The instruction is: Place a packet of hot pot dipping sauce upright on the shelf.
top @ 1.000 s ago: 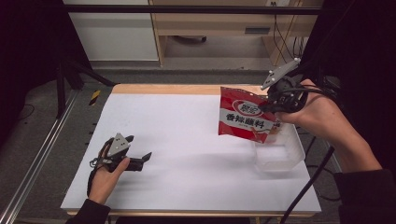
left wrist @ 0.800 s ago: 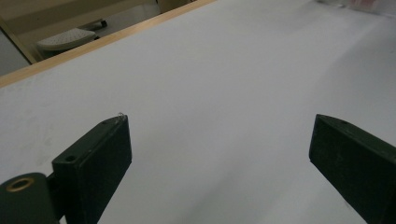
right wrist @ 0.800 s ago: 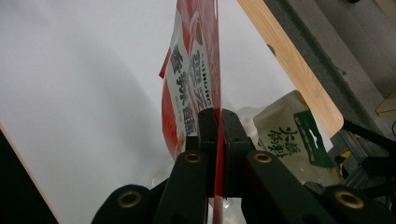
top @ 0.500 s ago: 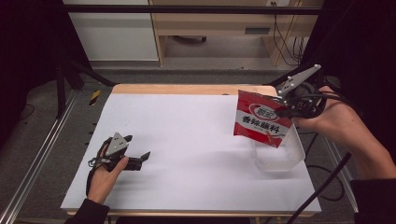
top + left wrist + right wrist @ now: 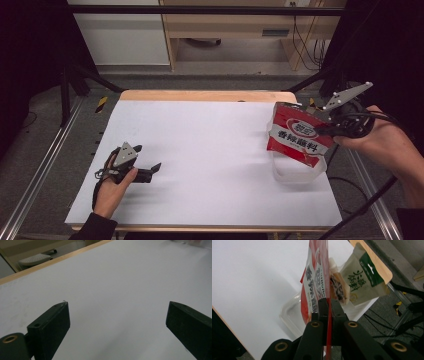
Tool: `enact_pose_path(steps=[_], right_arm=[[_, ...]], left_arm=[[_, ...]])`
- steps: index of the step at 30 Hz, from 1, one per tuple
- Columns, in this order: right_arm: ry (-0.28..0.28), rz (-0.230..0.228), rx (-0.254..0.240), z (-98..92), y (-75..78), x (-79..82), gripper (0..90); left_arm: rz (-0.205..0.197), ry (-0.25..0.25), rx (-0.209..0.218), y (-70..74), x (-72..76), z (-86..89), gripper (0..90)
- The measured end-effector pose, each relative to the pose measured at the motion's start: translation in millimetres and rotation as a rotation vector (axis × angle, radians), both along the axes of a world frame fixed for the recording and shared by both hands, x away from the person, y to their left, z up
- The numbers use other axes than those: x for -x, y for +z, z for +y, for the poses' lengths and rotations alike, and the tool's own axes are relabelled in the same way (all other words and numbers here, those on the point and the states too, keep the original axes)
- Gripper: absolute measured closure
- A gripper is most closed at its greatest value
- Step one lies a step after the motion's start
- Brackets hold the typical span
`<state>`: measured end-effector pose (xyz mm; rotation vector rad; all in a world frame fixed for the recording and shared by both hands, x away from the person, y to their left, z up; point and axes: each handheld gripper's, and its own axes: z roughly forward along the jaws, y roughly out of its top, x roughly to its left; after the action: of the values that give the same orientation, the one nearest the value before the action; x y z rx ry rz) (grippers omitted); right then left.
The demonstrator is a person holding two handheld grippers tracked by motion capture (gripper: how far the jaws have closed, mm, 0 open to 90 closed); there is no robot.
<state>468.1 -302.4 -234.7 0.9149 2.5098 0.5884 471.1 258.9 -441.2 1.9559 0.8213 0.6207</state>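
A red seasoning packet (image 5: 299, 137) with white lettering hangs upright over a clear plastic container (image 5: 296, 176) at the table's right side. My right gripper (image 5: 321, 121) is shut on the packet's upper right edge. In the right gripper view the jaws pinch the red packet (image 5: 315, 282) edge-on at my right gripper (image 5: 328, 304). A beige and green packet (image 5: 362, 277) stands in the clear container (image 5: 288, 312) behind it. My left gripper (image 5: 154, 171) rests on the white table near the front left. Its jaws stand wide apart with nothing between them, as my left gripper (image 5: 117, 315) shows.
The white table top (image 5: 200, 145) has a wooden far edge (image 5: 200, 95). Metal rails (image 5: 45, 165) run along both sides. A cable (image 5: 365, 205) trails from the right gripper off the table's right edge. Cabinets and cables stand beyond the far edge.
My right gripper has carried the red packet to the right and lower, from beside the container to above it. The left gripper has stayed in place.
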Motion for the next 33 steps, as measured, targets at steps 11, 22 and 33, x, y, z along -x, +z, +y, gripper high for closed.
enact_pose_path(steps=[11, 22, 33], right_arm=[[-0.033, 0.026, -0.008, -17.0, -13.1, -0.3, 90.0], [-0.045, 0.082, -0.032, -12.5, -41.8, -13.7, 90.0], [-0.087, 0.101, -0.061, -28.5, -54.3, -18.8, 89.7]], left_arm=[[-0.005, -0.003, 0.006, 0.7, 0.8, 0.8, 5.1], [0.000, -0.006, 0.005, 0.1, 0.8, -0.1, 5.1], [0.001, -0.007, -0.001, -0.2, 1.1, -0.5, 5.1]])
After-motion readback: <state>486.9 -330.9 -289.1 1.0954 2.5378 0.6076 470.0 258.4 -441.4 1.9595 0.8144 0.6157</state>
